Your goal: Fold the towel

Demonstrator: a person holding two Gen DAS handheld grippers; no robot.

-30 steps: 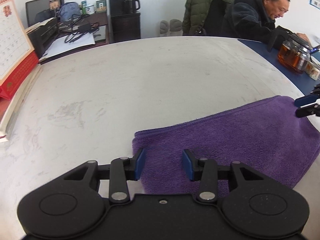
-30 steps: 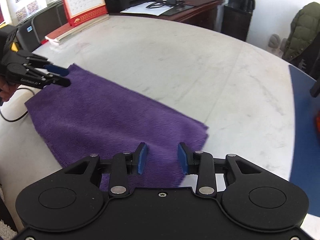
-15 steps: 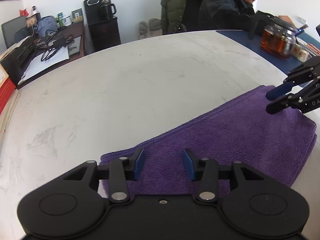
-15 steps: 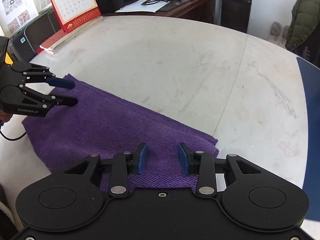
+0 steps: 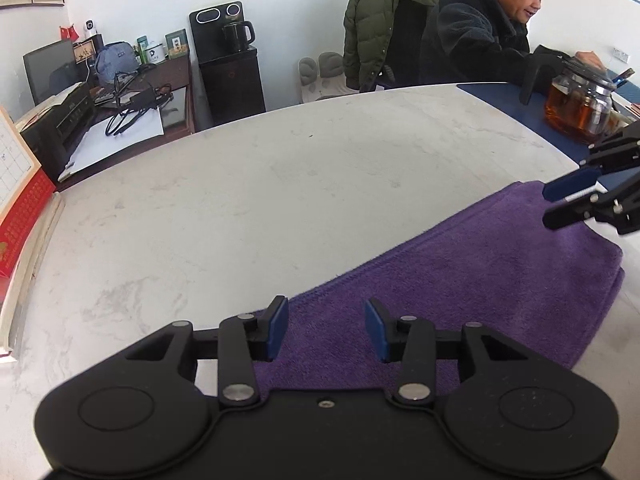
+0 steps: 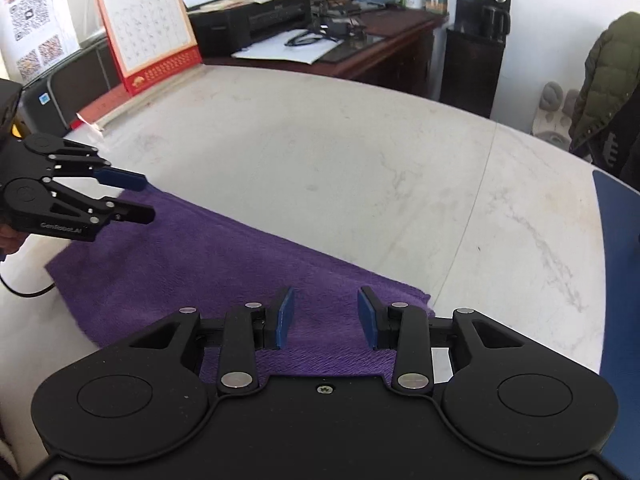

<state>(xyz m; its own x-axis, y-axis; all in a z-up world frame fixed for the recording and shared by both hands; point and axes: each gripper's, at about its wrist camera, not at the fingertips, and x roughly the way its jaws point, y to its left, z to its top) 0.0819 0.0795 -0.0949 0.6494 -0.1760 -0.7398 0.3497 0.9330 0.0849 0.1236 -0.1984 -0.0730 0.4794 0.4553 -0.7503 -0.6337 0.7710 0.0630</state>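
A purple towel (image 5: 472,280) lies folded flat on the white marble table (image 5: 280,184); it also shows in the right wrist view (image 6: 208,264). My left gripper (image 5: 326,328) is open and empty, hovering above the towel's left end. My right gripper (image 6: 325,316) is open and empty above the towel's right end. In the left wrist view the right gripper (image 5: 560,204) shows at the right edge, over the towel's far corner. In the right wrist view the left gripper (image 6: 140,198) shows at the left, over the other end.
A glass teapot (image 5: 580,108) stands on a blue mat (image 6: 620,240) at the table's right, beside a seated man (image 5: 488,32). A red desk calendar (image 6: 148,36) stands at the table's left edge. A desk with a printer (image 6: 256,20) lies behind.
Both grippers have risen and tilted up from the towel, staying open. The towel now lies with a folded double layer, its far edge straighter than one second ago.
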